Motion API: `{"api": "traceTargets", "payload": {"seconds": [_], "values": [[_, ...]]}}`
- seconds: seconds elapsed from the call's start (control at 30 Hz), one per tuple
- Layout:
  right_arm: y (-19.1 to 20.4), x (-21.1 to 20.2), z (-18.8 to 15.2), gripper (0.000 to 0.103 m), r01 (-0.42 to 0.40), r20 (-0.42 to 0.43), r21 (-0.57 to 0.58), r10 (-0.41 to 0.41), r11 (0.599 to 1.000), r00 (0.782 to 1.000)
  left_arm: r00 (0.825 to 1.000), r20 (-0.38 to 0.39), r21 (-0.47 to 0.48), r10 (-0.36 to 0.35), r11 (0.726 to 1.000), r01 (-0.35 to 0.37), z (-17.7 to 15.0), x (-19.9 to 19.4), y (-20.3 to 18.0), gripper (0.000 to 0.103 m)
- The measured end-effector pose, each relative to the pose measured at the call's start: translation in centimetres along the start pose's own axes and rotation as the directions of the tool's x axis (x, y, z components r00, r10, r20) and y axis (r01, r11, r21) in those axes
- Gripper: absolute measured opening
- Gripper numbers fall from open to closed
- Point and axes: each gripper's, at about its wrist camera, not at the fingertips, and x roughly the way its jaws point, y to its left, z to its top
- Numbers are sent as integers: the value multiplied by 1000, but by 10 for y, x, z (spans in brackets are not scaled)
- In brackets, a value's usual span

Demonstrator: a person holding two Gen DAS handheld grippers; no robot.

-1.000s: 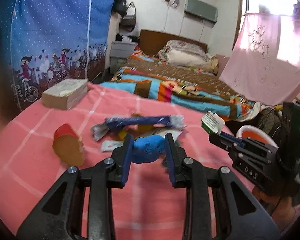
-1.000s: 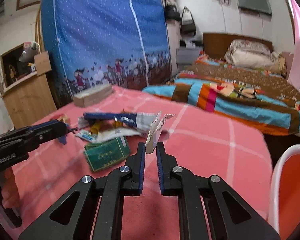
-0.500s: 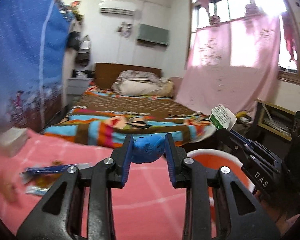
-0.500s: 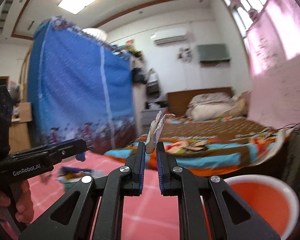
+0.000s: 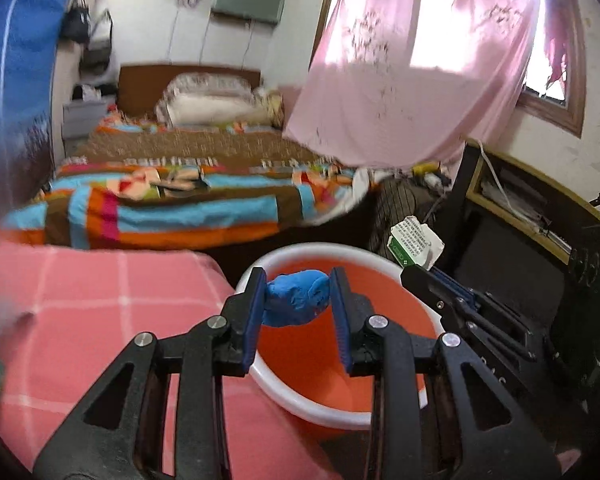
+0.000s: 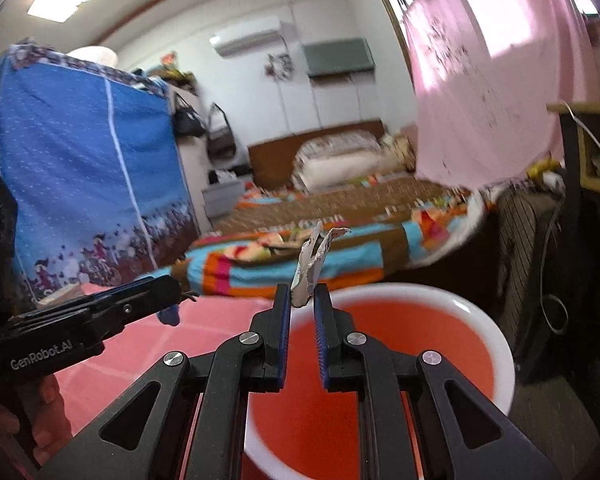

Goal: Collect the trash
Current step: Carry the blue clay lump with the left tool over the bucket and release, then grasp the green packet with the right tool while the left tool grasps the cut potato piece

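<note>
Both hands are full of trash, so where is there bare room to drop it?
The orange basin looks empty inside its white rim. The pink checked cloth bordering it is bare near the rim. Between left tool and right tool it is crowded.

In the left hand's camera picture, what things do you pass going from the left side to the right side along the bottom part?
Pink checked table cover → blue crumpled wad pinched in the left gripper → orange basin's white rim → right gripper, seen side-on, holding a green-and-white wrapper.
</note>
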Motion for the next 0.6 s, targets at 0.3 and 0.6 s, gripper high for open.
{"api": "traceTargets", "payload": {"seconds": [0.3, 0.6], "values": [[-22, 5, -11, 13, 52, -95, 33, -48, 998, 994, 990, -134, -88, -35, 996, 23, -7, 32, -2, 42], [-27, 4, -8, 29, 75, -103, 56, -69, 996, 992, 994, -103, -115, -22, 993, 10, -5, 24, 2, 57]]}}
